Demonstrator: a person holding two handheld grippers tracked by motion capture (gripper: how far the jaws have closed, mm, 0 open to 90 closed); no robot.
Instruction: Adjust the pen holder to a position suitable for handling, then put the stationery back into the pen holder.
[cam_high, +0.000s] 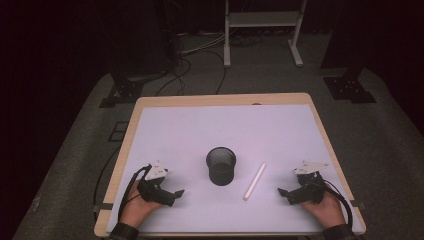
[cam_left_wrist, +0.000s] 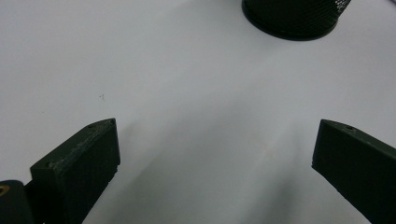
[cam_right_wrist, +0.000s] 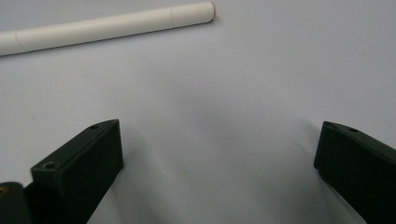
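Note:
A black mesh cup stands upright near the middle of the white mat. Its base shows at the top of the left gripper view. A white stick lies flat to the cup's right, and runs across the top of the right gripper view. My left gripper rests low at the front left, open, nothing between its jaws. My right gripper sits at the front right, open and empty, a short way from the stick's near end.
The mat covers a wooden table with edges close behind both hands. Beyond the table, on grey floor, are black stand feet, cables and a white metal frame. Bare mat lies behind the cup.

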